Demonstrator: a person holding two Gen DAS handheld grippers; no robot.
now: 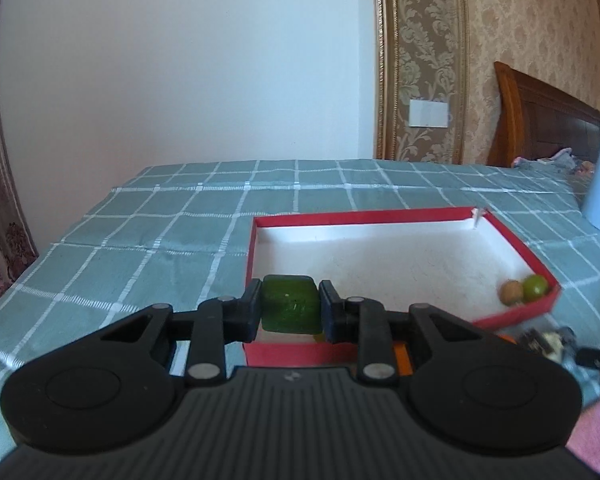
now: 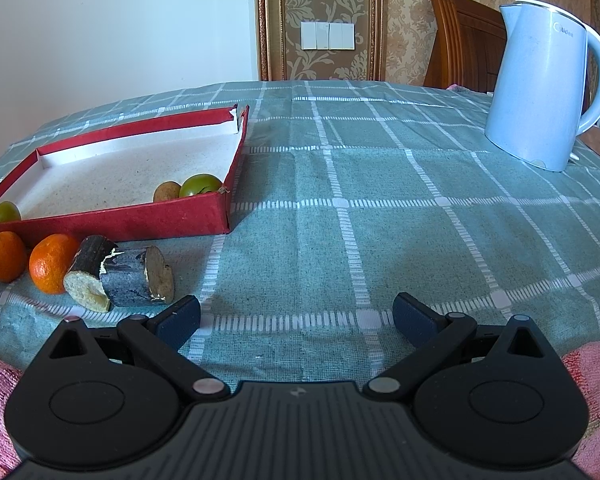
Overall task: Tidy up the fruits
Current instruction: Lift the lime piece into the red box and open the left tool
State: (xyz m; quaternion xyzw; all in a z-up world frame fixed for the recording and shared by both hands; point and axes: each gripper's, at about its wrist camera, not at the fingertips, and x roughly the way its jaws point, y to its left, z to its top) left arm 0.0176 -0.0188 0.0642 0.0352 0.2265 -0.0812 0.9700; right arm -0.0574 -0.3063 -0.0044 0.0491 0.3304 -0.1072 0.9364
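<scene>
Green fruit [image 1: 289,305] — dark, blocky — pinched between left gripper [image 1: 290,308] pads over red box [image 1: 364,216] near wall, right gripper [image 2: 296,316] fingers spread above bare checked cloth [image 2: 380,200], oranges [image 2: 52,262] outside box, two small fruits [image 2: 188,189] in far corner, kettle [image 2: 540,92] beyond.

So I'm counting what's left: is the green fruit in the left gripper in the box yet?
Not yet. The left gripper is shut on the green fruit, held above the box's near edge.

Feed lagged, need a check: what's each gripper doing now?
Left gripper: shut on a green fruit.
Right gripper: open, holding nothing.
</scene>
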